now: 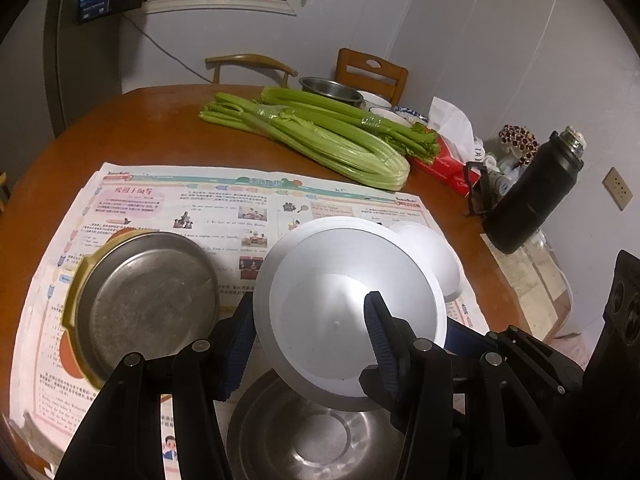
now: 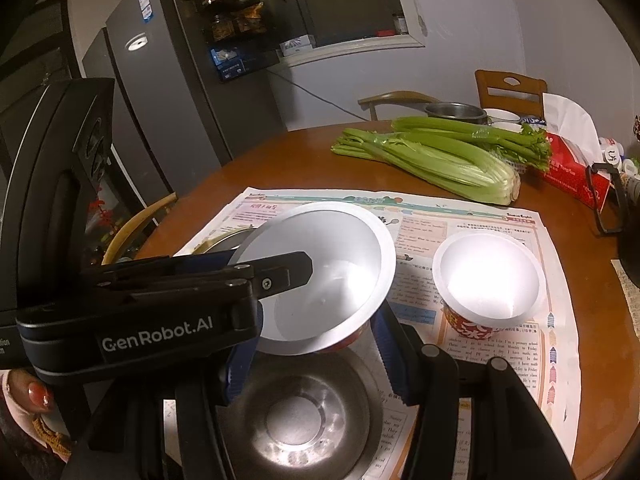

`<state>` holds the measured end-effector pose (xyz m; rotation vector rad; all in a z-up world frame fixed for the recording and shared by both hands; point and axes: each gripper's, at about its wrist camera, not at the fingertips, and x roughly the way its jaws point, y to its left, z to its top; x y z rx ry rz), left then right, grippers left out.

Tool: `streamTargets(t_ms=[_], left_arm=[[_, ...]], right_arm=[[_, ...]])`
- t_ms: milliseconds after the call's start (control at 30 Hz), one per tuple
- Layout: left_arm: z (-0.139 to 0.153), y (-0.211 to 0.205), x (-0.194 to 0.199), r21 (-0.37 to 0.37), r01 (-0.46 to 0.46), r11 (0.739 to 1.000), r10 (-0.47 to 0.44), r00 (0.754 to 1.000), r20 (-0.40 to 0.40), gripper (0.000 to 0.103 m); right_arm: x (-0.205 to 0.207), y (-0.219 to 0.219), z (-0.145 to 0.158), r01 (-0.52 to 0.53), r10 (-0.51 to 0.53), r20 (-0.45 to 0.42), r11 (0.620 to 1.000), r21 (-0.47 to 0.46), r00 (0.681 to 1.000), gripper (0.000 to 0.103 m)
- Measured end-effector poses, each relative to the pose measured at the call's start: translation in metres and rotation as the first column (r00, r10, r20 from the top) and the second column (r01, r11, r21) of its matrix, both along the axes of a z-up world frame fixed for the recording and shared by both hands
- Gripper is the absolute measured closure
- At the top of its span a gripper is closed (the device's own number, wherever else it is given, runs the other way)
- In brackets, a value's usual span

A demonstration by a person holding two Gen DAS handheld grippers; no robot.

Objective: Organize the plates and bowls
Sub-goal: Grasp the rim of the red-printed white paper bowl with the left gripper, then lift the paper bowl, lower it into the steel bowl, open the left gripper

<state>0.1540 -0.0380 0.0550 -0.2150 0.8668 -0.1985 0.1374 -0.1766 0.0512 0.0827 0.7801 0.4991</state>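
A large white paper bowl (image 1: 340,292) (image 2: 328,264) with a red outside hangs tilted above a steel bowl (image 1: 312,440) (image 2: 304,412) on the newspaper. My left gripper (image 1: 310,300) (image 2: 288,272) is shut on its wall, one finger inside and one outside. My right gripper (image 2: 316,320) stands under the bowl with the red lower body between its pads; one of its fingers (image 1: 460,336) shows past the bowl's right rim. A smaller white cup (image 2: 490,280) (image 1: 432,256) stands to the right. A steel plate with a yellow rim (image 1: 148,300) lies to the left.
The newspaper (image 1: 180,200) covers the near part of a round wooden table (image 1: 120,132). Behind it lie celery bunches (image 1: 320,136), a red tissue box (image 1: 444,160), a black flask (image 1: 532,200) and more bowls (image 1: 332,88). Two chairs stand beyond. A hand (image 2: 38,396) grips the left gripper's handle.
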Motion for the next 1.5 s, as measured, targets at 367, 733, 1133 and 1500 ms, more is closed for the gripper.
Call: streamTargets(t_ms=[367,733,1133,1500], left_arm=[[0.01,0.001,-0.027,0.0,0.001,1.0,-0.001,1.0,0.018,0.048],[0.004,-0.001,-0.057,0.023,0.01,1.0,-0.01,1.0,0.011,0.048],[-0.019,-0.004,-0.069,0.038,0.012,0.999,-0.01,0.999,-0.039,0.048],[-0.035,-0.004,-0.068,0.036,0.014,0.999,-0.011,0.997,-0.082,0.048]], right_arm=[[-0.031,0.0,0.013,-0.034,0.033,0.027,0.999,0.012,0.999,0.047],[-0.057,0.0,0.009,-0.076,0.076,0.023,0.997,0.004,0.997,0.047],[-0.067,-0.002,-0.01,-0.107,0.107,-0.034,0.994,-0.004,0.994,0.047],[-0.064,-0.003,-0.028,-0.124,0.123,-0.083,0.992,-0.005,0.989,0.047]])
